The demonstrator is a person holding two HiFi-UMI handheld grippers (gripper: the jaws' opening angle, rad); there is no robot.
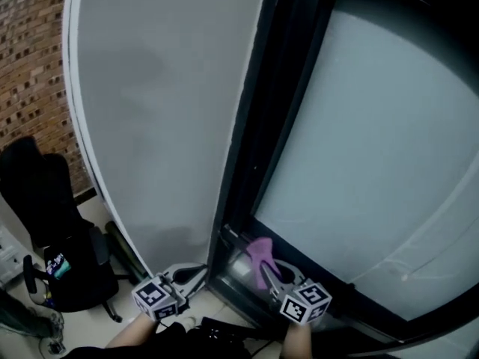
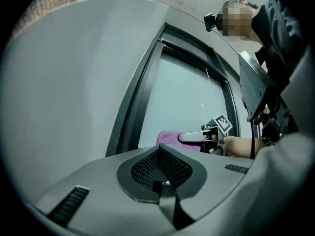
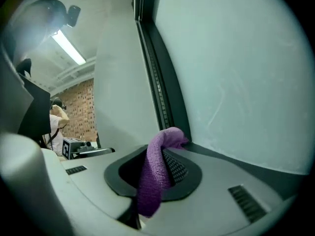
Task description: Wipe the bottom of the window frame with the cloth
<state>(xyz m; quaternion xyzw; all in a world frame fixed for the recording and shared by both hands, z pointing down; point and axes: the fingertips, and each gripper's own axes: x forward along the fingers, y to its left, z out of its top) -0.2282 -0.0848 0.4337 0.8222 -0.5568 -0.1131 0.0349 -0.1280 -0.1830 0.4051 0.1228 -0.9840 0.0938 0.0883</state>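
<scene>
Right gripper (image 1: 271,274) is clamped on the cloth (image 3: 153,181) at the left end of the frame bottom (image 1: 374,306). The cloth looks light, soft and limp, so grip a bunched fold. Left gripper (image 2: 160,175) is closed and empty.

The left gripper (image 2: 160,156) and right gripper (image 1: 266,269) are moulded in pale grey, with black mesh pads and ribbed slots at eight and four o'clock. A white cube with black square markers (image 1: 156,298) is carried by each, and dark clothing (image 2: 288,31) is worn.

cloth (image 1: 260,256) against window frame (image 1: 266,118), chair (image 1: 46,208) left
</scene>
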